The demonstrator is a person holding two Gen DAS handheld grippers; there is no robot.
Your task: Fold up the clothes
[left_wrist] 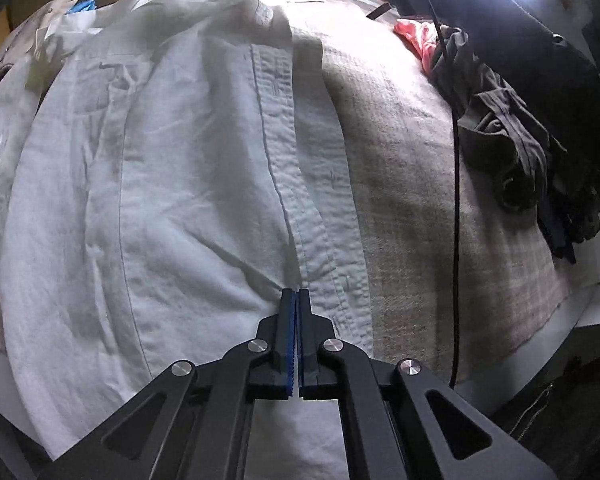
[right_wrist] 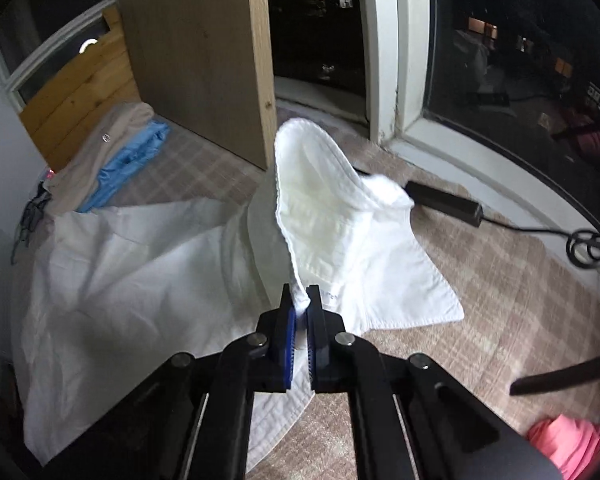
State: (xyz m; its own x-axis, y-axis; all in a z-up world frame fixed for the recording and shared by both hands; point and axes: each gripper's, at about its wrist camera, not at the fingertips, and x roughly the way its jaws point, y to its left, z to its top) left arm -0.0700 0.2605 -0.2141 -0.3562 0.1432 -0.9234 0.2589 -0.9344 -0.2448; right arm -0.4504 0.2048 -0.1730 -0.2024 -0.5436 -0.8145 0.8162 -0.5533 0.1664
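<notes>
Right gripper (right_wrist: 299, 300) pinches white shirt (right_wrist: 140, 264) collar; left gripper (left_wrist: 297, 300) closed at placket, probably gripping; uneven pull skews fold.

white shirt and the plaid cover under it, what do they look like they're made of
White shirt: looks like a woven cotton or linen blend, matte, with a crinkled puckered weave along the button placket. Plaid cover: seems a coarser woven or brushed fabric, beige with faint checks and a fuzzy matte surface. Neither fibre can be confirmed by sight.
</notes>
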